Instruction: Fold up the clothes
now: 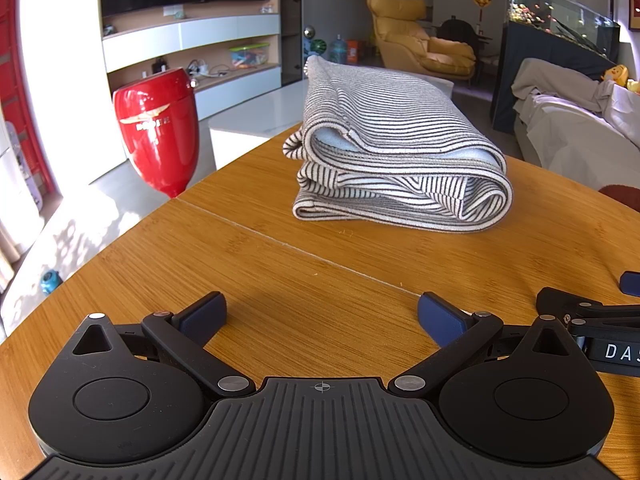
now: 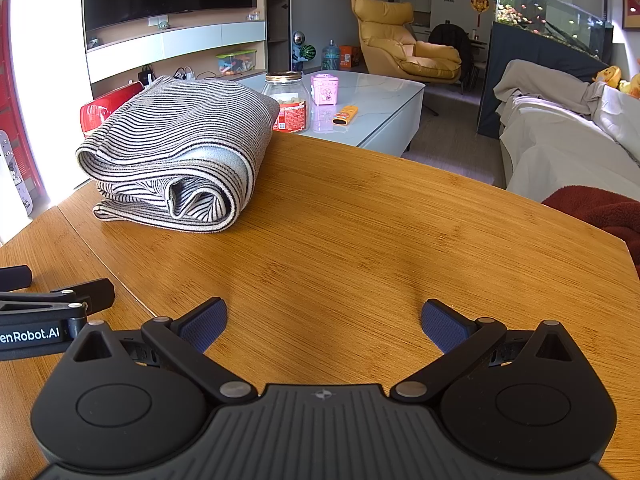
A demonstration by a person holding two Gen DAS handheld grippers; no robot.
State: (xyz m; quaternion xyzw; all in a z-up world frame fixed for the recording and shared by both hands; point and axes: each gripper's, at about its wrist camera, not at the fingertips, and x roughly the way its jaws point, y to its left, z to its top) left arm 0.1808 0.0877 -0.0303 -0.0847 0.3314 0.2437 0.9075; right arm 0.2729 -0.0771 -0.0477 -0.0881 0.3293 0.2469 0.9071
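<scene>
A grey-and-white striped garment (image 1: 396,152) lies folded in a thick bundle on the far part of the wooden table (image 1: 320,264). It also shows in the right wrist view (image 2: 176,156), at the table's far left. My left gripper (image 1: 322,316) is open and empty, low over the table, well short of the bundle. My right gripper (image 2: 324,322) is open and empty, low over bare wood to the right of the bundle. Each gripper shows at the edge of the other's view: the right one (image 1: 600,312), the left one (image 2: 48,308).
A red vase-shaped object (image 1: 158,128) stands on the floor beyond the table's left edge. A white coffee table (image 2: 384,92) behind holds a jar (image 2: 289,102), a pink box and an orange remote. A covered sofa (image 2: 560,140) and dark red cloth (image 2: 600,208) lie right.
</scene>
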